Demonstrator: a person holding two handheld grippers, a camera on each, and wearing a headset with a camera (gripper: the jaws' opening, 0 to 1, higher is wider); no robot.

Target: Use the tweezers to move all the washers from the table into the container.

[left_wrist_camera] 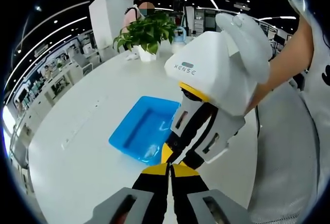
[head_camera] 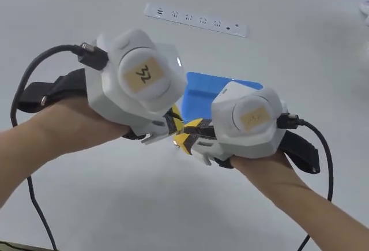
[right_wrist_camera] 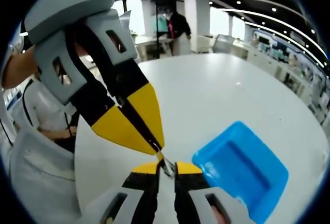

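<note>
Power strip (head_camera: pixel 196 20) behind container (head_camera: pixel 202 86), on table (head_camera: pixel 173 205)

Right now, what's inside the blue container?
The blue container shows a bare blue floor, with nothing on it that I can make out. In the left gripper view the right hand-held gripper covers one corner, so that bit is unknown.

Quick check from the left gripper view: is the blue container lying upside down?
No, the blue container sits on the white table with its hollow side facing up.
</note>
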